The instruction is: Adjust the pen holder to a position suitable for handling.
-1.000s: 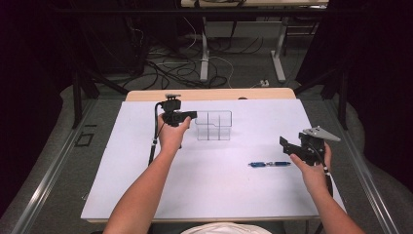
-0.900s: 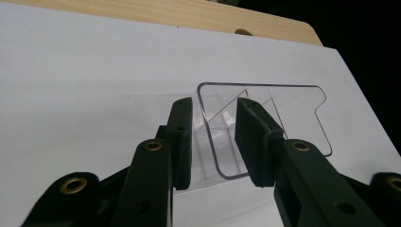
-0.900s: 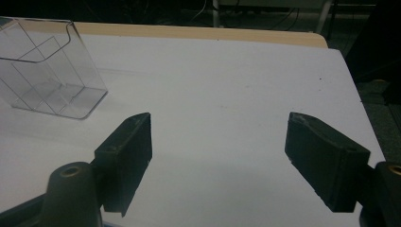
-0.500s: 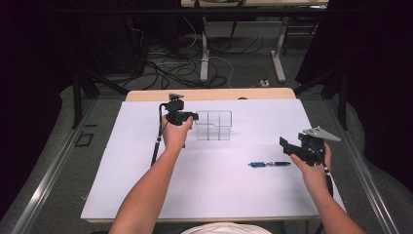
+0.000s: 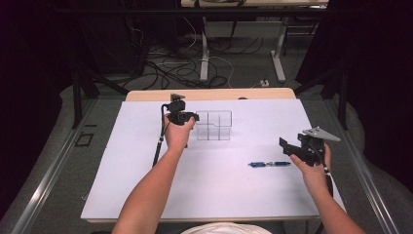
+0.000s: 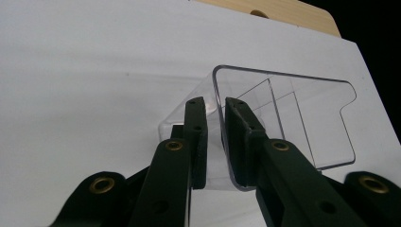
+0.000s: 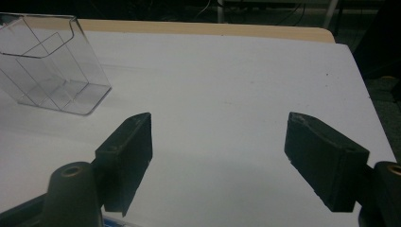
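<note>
Altogether: 1 clear organizer (image 5: 214, 125), 1 pen (image 5: 270, 164), 2 grippers.

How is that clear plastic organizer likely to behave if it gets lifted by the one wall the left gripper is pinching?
The clear organizer looks rigid and thin-walled, so probably light and stiff. Its glossy wall may slip between the left gripper jaws, which have just been closing on it. Gripped at one end, it would likely tilt.
</note>
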A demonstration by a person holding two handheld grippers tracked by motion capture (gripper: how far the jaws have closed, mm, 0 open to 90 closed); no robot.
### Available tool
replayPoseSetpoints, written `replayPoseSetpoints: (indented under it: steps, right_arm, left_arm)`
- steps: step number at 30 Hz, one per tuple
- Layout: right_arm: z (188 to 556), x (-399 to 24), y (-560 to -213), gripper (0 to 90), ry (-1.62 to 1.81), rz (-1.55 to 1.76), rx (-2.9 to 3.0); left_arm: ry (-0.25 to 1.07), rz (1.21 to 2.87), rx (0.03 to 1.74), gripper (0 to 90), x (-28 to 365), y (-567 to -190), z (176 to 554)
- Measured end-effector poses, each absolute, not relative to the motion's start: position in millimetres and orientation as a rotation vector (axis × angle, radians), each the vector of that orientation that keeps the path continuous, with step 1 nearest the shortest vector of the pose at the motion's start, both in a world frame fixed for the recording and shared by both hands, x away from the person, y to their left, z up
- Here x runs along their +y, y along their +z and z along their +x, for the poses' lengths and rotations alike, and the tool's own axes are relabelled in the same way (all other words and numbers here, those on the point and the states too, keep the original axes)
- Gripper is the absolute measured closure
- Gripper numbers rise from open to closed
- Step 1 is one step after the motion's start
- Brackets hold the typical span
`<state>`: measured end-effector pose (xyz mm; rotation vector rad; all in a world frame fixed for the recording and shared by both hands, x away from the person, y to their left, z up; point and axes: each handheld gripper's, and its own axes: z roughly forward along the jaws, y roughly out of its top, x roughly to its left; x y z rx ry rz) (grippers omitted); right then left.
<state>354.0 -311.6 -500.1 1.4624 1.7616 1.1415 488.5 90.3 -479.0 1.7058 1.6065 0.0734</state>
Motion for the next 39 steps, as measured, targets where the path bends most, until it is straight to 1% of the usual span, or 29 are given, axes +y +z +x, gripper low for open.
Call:
replayPoseSetpoints:
  steps: [8, 13, 23, 32, 39]
  right_arm:
    - [353.9, -311.1, -500.7, 24.2, 1.142, 1.46, 1.769]
    - [354.0, -312.2, -500.5, 24.2, 1.148, 1.457, 1.77]
    - [354.3, -314.8, -500.9, 24.2, 1.161, 1.446, 1.771]
    - [352.4, -311.9, -500.2, 24.2, 1.152, 1.462, 1.775]
    - [352.0, -311.0, -500.2, 24.2, 1.164, 1.455, 1.77]
  left_arm:
    - [0.112, 1.714, 1.632, 82.7, 85.3, -475.5, 486.4]
    - [0.164, 1.731, 1.658, 84.1, 80.5, -471.7, 485.0]
    - [0.219, 1.733, 1.709, 85.2, 85.8, -468.5, 481.5]
    - [0.192, 1.679, 1.777, 85.1, 98.9, -465.5, 468.3]
    - [0.164, 1.662, 1.795, 85.2, 99.9, -464.5, 458.0]
